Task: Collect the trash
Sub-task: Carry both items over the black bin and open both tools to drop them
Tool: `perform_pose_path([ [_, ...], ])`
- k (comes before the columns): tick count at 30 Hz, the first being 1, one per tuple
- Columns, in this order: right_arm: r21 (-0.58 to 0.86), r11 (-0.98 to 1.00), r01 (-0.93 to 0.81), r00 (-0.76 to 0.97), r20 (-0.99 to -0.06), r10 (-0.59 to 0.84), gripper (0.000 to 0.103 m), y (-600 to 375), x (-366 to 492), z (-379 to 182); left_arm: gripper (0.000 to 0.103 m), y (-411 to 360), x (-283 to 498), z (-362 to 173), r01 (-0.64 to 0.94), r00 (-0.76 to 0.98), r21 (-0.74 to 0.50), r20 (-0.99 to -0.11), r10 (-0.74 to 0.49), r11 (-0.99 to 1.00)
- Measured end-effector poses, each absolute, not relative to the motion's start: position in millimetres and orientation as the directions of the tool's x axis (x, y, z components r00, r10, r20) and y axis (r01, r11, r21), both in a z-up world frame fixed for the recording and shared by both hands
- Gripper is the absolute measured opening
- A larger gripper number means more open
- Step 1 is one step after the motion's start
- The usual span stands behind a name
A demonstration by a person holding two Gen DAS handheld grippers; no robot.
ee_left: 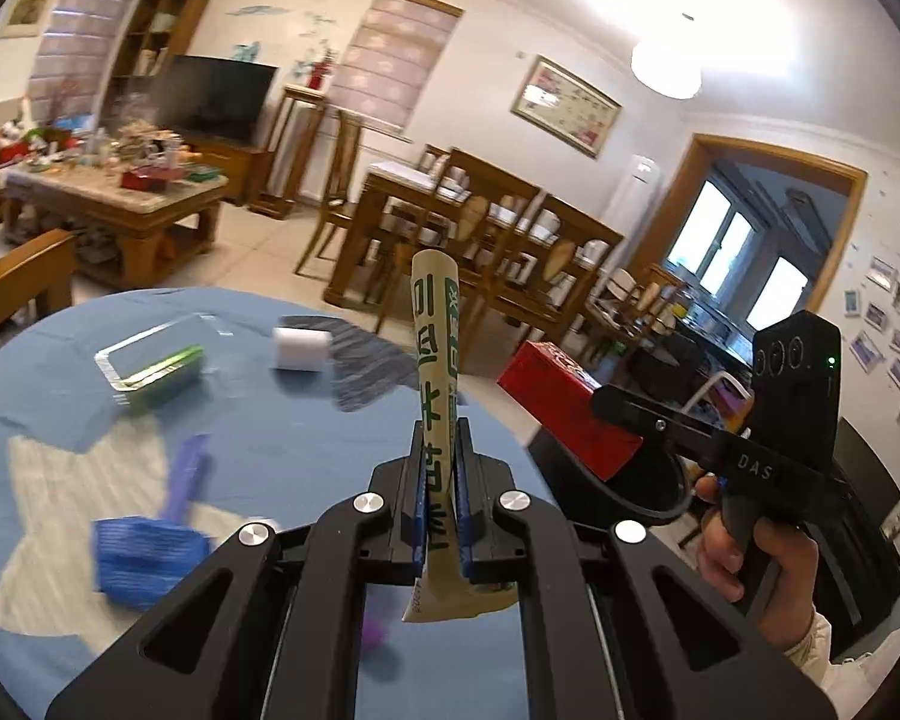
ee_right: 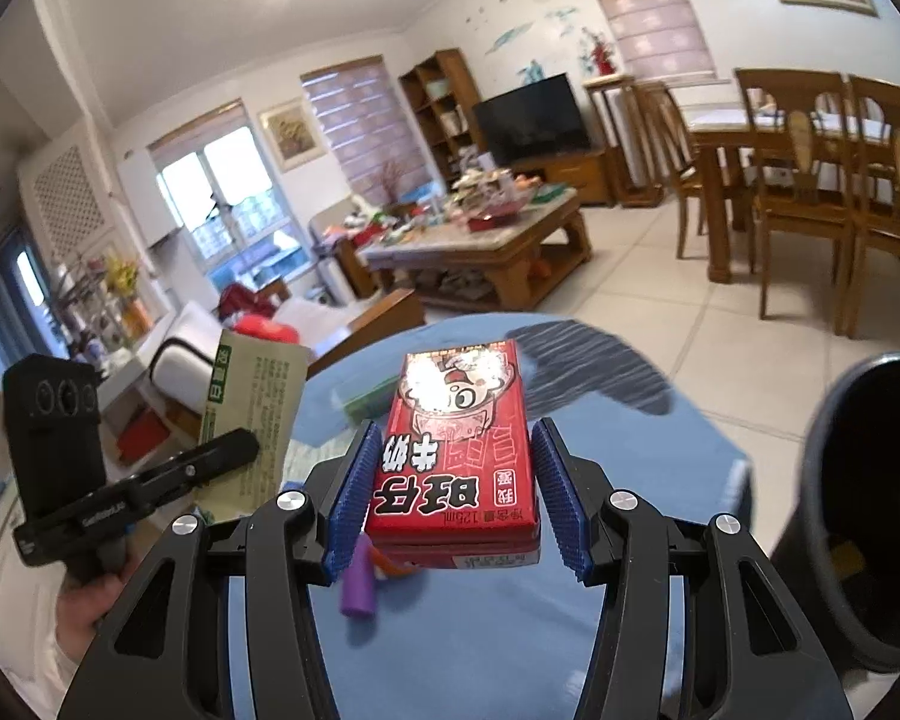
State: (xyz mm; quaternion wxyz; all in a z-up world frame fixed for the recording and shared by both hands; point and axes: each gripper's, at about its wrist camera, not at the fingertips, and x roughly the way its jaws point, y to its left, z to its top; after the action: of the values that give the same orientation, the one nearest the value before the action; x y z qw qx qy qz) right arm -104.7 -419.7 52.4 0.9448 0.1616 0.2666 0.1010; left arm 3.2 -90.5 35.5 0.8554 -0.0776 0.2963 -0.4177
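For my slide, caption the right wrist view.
Right gripper grips a red milk carton beside the dark bin.

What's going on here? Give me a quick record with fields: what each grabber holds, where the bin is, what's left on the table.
left gripper: shut on a beige paper wrapper
right gripper: shut on a red milk carton
bin: dark, open, at the right
table: blue cloth
left on table: foil tray, white roll, blue packet, purple piece

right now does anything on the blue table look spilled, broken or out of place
Nothing looks spilled or broken. Loose litter lies scattered on the blue table: a blue mesh scrap, a purple wrapper and a clear tray with green inside; blur hides finer damage.
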Motion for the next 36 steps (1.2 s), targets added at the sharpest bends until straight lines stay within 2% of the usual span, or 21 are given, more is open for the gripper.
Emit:
perform_pose_path([
  [14,0.407,0.912,0.057,0.888,-0.437,0.140,0.052,-537,-180,43,0.008,-200,-21,21,0.769,0.331,-0.363,-0.477,-0.814,0.525],
  [24,0.441,0.873,0.208,0.896,-0.444,0.010,0.052,-615,-218,16,0.008,-274,-18,6,0.793,0.223,-0.412,-0.487,-0.844,0.448],
  [29,0.441,0.837,0.323,0.877,-0.472,-0.090,0.052,-665,-229,-9,0.008,-320,-10,-1,0.797,0.181,-0.425,-0.508,-0.842,0.428],
  [36,0.460,0.776,0.431,0.835,-0.530,-0.149,0.052,-713,-235,-54,0.008,-397,-7,-26,0.828,0.130,-0.381,-0.583,-0.802,0.411],
])
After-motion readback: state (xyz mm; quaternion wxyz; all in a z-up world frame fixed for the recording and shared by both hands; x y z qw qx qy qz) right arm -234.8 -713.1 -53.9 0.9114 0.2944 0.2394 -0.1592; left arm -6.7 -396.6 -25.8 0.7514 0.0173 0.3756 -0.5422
